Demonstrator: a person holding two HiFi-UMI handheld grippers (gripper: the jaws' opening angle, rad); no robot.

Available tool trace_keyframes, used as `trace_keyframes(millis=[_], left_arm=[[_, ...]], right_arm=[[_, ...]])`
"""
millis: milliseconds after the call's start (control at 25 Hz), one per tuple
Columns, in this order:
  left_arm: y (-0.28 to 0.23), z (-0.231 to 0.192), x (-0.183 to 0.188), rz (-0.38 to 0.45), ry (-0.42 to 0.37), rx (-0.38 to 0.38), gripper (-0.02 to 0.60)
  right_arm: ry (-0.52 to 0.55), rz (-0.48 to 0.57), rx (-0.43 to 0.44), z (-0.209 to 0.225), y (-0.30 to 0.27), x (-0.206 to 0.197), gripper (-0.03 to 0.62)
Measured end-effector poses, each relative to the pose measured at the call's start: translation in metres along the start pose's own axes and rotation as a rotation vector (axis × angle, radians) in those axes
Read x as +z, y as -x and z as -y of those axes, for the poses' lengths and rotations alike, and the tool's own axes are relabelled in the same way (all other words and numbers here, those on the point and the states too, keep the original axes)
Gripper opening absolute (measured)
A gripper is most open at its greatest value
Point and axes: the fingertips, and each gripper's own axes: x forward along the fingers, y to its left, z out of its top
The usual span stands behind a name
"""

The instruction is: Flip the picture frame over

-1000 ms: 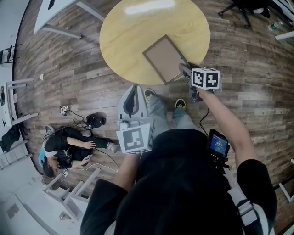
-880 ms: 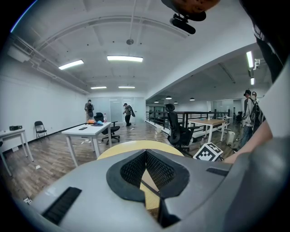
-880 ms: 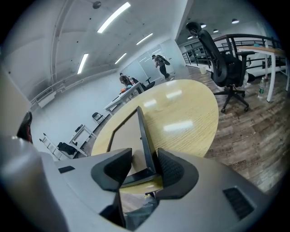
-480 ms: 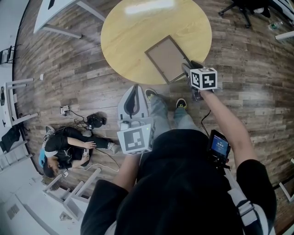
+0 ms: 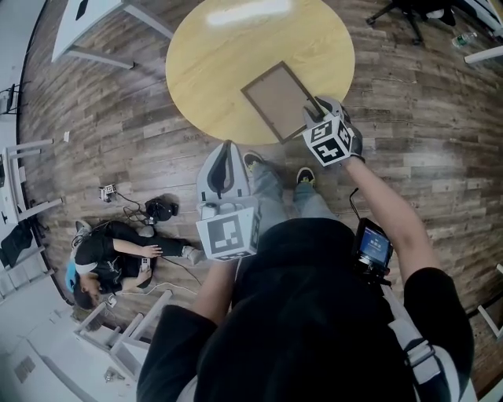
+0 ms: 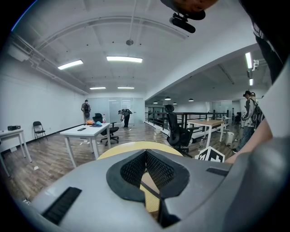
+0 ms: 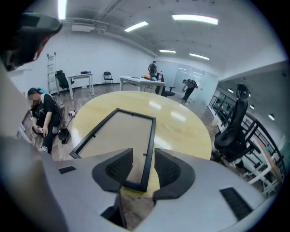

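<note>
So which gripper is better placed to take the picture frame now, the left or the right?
Right. The right gripper has the near edge of the picture frame between its closing jaws, not yet pressed. The left gripper hangs shut beside the round table, away from the frame.

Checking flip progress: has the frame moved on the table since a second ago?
No. The frame lies flat in the same spot by the table's near edge.

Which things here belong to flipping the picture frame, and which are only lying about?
Job: picture frame; round table under it; right tool, jaws closing around the frame's edge.
Lying about: office chair, white table, floor cables, left tool.
</note>
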Motion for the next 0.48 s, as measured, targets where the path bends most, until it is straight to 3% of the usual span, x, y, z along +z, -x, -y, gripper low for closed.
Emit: trace_keyframes(millis=[120,240,480], left_arm=[[-0.005,0.003,0.011,0.028,-0.015,-0.016,0.022],[-0.008,0.012,0.024,0.067,-0.03,-0.046,0.021],[-0.008,0.034,0.065,0.146,-0.035,-0.08,0.021]], right_arm=[[0.115,0.094,-0.027,0.001,0.017,0.036,0.132],[0.203,0.208,-0.058,0.005,0.049,0.078,0.043],[0.143,0.42,-0.051,0.023,0.133,0.159,0.02]])
